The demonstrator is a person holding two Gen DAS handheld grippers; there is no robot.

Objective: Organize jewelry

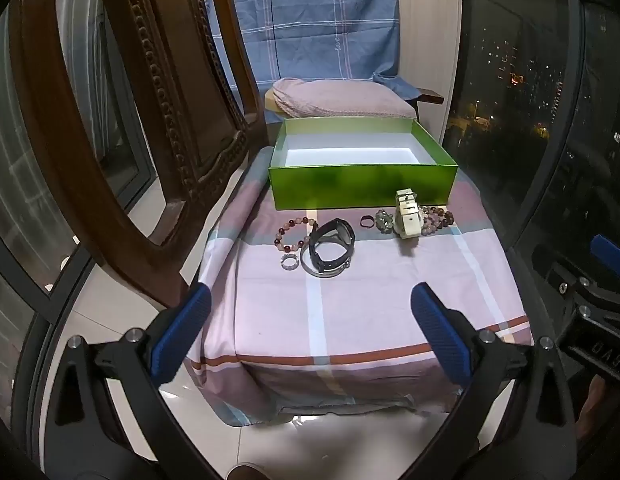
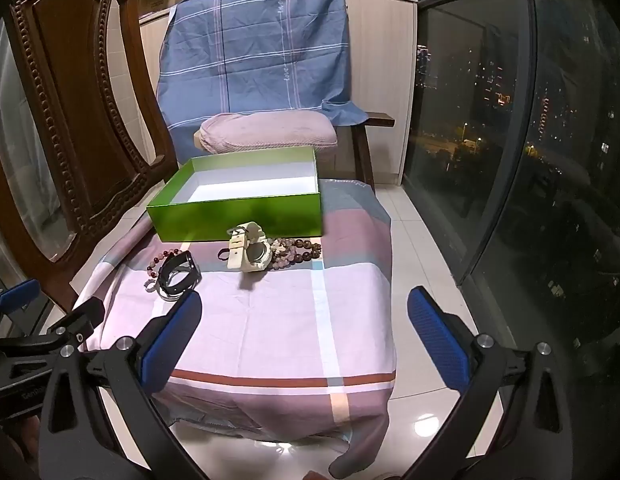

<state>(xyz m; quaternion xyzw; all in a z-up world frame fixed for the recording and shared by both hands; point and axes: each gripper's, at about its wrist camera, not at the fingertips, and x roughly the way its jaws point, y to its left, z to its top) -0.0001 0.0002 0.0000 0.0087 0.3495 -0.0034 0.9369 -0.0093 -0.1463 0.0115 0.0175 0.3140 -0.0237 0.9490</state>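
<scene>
On the worktop's soft plaid cloth [image 1: 349, 312], in pink, white and grey bands, the jewelry lies in a row just before a glossy green cardboard box [image 1: 361, 184] with a plain white inside. Farthest left sits a bracelet of round pink and red beads [image 1: 290, 233], and near it a small sparkly ring [image 1: 290, 261]. Next comes a black watch [image 1: 333, 240] with a smooth strap coiled into loops, resting on a grey band. Then a thin dark ring [image 1: 365, 222], a knobbly greenish cluster [image 1: 383, 220], a chunky cream watch [image 1: 407, 216] standing on edge, and dark-and-pink bead strands [image 1: 439, 218] touching its far side.

Left claw [image 1: 310, 332] hangs over the near edge of the cloth, its ribbed blue pads [image 1: 182, 332] spread wide, holding nothing. Right claw [image 2: 306, 336] is likewise spread wide and bare; its left pad [image 2: 172, 340] lies close before the black watch in that view.

From the right wrist view the cream watch's round face shows, and the greenish cluster is hidden behind it. Only the left wrist view shows the sparkly ring clearly. A carved dark wooden chair [image 2: 70, 100] stands at the left, with a blue checked sheet [image 2: 254, 52] draped behind.
</scene>
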